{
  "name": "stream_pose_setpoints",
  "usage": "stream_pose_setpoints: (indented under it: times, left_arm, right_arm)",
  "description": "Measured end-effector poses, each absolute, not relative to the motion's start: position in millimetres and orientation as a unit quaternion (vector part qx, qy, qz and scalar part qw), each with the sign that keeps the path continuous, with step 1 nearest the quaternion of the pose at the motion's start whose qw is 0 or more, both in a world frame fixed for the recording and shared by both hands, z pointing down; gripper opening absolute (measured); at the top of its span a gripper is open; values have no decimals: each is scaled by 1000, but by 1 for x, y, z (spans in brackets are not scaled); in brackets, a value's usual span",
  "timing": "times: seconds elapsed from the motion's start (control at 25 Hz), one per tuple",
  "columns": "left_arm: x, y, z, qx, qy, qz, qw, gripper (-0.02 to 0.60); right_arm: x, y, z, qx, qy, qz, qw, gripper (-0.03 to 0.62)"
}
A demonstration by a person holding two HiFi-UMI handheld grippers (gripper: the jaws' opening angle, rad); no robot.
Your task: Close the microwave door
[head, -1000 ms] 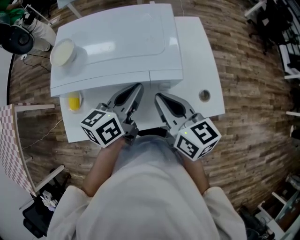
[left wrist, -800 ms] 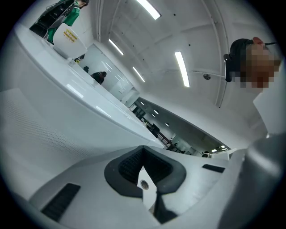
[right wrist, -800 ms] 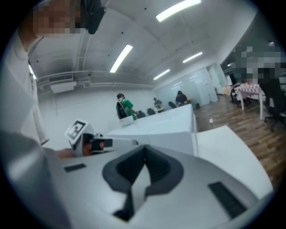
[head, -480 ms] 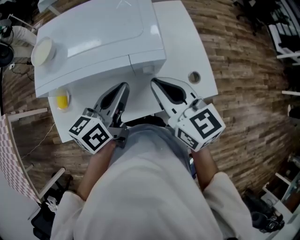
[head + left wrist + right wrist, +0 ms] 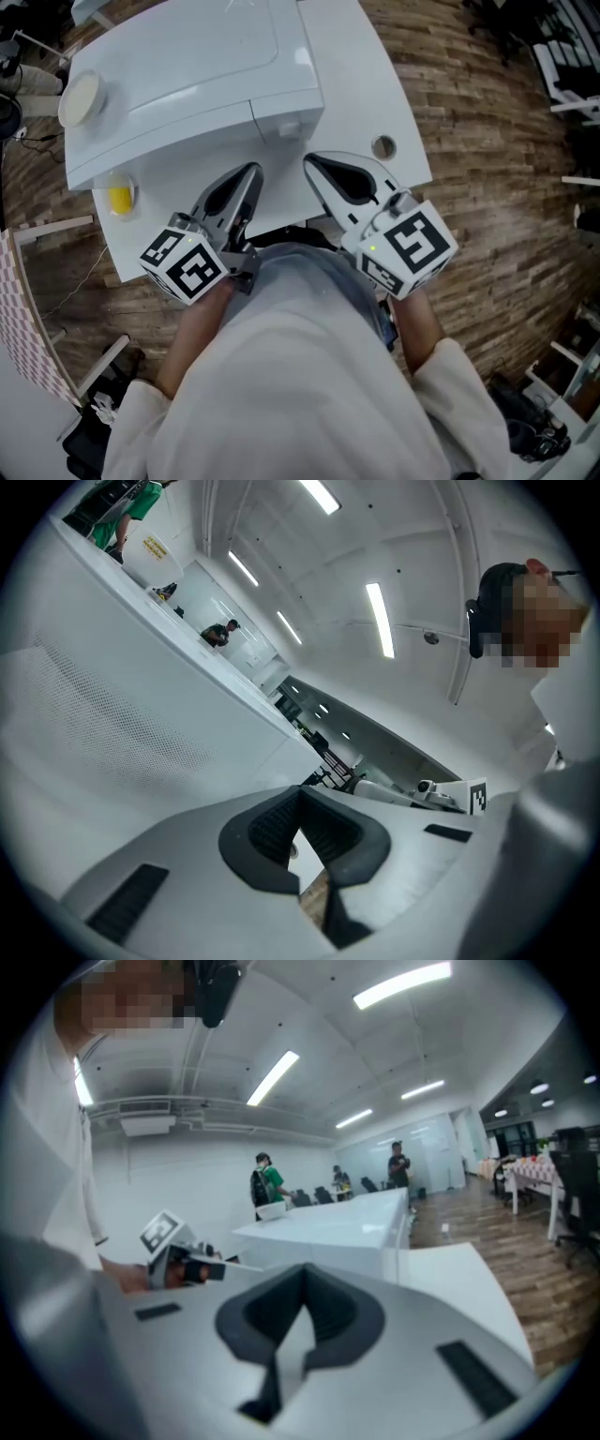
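The table (image 5: 375, 84) is filling the upper part of the head view, and the microwave (image 5: 187, 66) is sitting on its far left part, front towards the person. Its door (image 5: 169, 142) is looking flush along the front edge, so I am judging it shut, though that face shows only as a thin band from above.

A second ago both sets of tips were reaching right up to the front edge. Now the left gripper (image 5: 249, 173) and right gripper (image 5: 314, 161) are hanging back over the near table edge, close to the person's body and apart from the microwave. In the last half second they are barely shifting. Each one's jaws are pressed together at the tips, pinching nothing.

That retreat suggests the closing is done.

A pale round cup (image 5: 80, 98) is resting on the microwave top, a yellow thing (image 5: 119, 199) is lying beside the microwave, and a round hole (image 5: 382, 147) is showing in the table.
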State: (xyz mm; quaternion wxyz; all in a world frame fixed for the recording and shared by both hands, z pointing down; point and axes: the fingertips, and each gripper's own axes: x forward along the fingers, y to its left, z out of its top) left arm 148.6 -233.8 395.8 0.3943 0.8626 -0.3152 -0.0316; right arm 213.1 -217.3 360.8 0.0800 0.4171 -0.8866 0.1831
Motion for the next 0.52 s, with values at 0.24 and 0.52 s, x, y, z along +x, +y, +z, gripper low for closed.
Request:
stream_pose_setpoints:
  times: [0.24,0.52]
  left_arm:
    - [149,-234,400,859,-316,-34,401,14]
    - [156,-228,400,864,-303,-28,401,13]
  right_arm:
    - [211,-211,367,414,-886,190,87,21]
    - [213,-202,371,425,-879,202,83,21]
